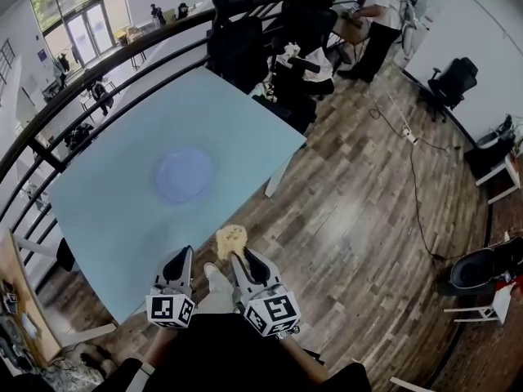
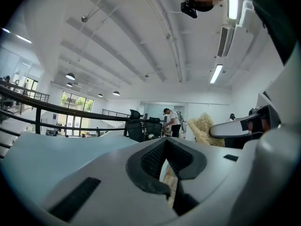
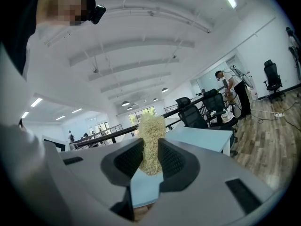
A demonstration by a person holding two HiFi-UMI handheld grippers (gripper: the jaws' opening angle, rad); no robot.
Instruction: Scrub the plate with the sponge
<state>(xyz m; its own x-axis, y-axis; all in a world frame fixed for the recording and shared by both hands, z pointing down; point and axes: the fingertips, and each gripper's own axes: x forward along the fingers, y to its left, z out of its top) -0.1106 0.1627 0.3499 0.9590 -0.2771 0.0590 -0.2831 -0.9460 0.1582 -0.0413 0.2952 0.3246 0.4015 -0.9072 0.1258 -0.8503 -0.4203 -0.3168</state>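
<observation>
A round pale blue plate [image 1: 184, 175] lies flat near the middle of the light blue table [image 1: 106, 211]. Both grippers hang close to my body, beyond the table's near corner and well short of the plate. My right gripper [image 1: 239, 257] [image 3: 150, 159] is shut on a yellowish, fibrous sponge [image 1: 231, 238] [image 3: 151, 131], which sticks up past the fingertips. Beside it, my left gripper [image 1: 176, 261] [image 2: 165, 161] is shut with nothing between its jaws. From the left gripper view the sponge [image 2: 203, 128] shows at the right. The plate is outside both gripper views.
Black office chairs [image 1: 245, 43] stand at the table's far side, by a dark railing [image 1: 98, 72]. A person [image 1: 376, 23] stands at the back by a desk. A cable [image 1: 413, 178] runs over the wooden floor at the right. Another black chair [image 1: 453, 80] stands at the far right.
</observation>
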